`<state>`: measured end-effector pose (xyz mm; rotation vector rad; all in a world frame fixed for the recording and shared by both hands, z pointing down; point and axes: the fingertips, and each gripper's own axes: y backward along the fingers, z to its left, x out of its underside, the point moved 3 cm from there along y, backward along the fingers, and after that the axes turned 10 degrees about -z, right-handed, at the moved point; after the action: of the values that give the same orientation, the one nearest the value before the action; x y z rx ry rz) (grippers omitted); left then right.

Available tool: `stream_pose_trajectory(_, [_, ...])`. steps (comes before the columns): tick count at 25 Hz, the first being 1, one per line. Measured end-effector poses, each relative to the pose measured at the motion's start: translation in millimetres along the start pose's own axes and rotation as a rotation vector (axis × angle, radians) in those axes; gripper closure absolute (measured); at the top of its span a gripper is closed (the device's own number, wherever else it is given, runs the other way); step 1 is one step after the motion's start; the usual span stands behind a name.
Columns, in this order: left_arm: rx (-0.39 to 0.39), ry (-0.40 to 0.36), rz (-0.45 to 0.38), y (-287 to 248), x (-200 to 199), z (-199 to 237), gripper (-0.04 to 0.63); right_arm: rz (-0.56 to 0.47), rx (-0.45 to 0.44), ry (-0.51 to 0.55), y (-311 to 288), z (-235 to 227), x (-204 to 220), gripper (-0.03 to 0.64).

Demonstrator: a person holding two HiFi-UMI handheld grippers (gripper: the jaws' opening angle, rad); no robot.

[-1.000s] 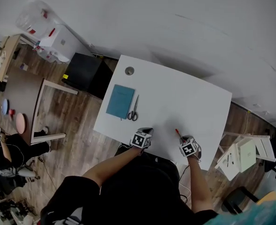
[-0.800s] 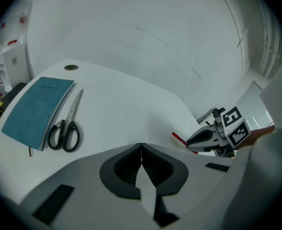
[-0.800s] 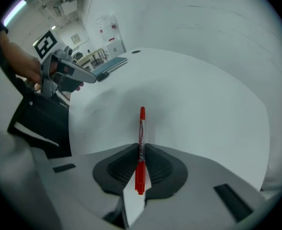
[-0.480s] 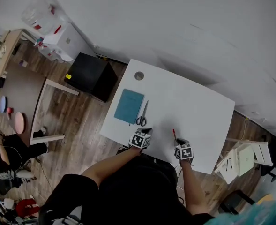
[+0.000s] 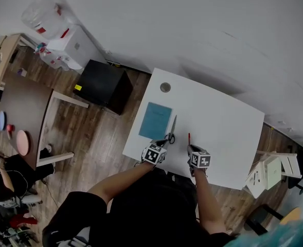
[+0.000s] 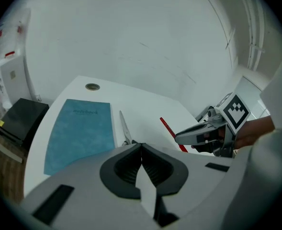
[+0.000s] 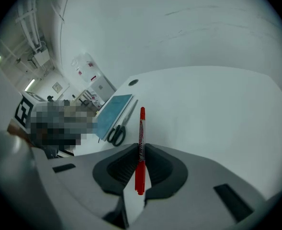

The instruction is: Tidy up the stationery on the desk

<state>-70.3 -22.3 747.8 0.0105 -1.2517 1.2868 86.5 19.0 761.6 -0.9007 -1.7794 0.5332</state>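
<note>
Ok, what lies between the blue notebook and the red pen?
The scissors, alongside the notebook; bare desk from them to the pen. Head view shows it.

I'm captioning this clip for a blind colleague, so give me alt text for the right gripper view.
The right claw is shut on a red pen that points forward over a white desk. To its left on the desk, black-handled scissors lie alongside a blue notebook.

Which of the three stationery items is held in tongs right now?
The red pen, clamped in the right tongs and sticking out ahead. The blue notebook and scissors lie loose on the desk, side by side.
</note>
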Motion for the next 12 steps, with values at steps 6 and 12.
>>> stream_pose_trajectory(6, [0.024, 0.028, -0.015, 5, -6, 33, 0.581, -0.026, 0.033, -0.077, -39, 27, -15, 0.554])
stream_pose_trajectory(12, [0.035, 0.09, -0.046, 11, -22, 62, 0.581, -0.023, 0.108, -0.083, -68, 36, -30, 0.554])
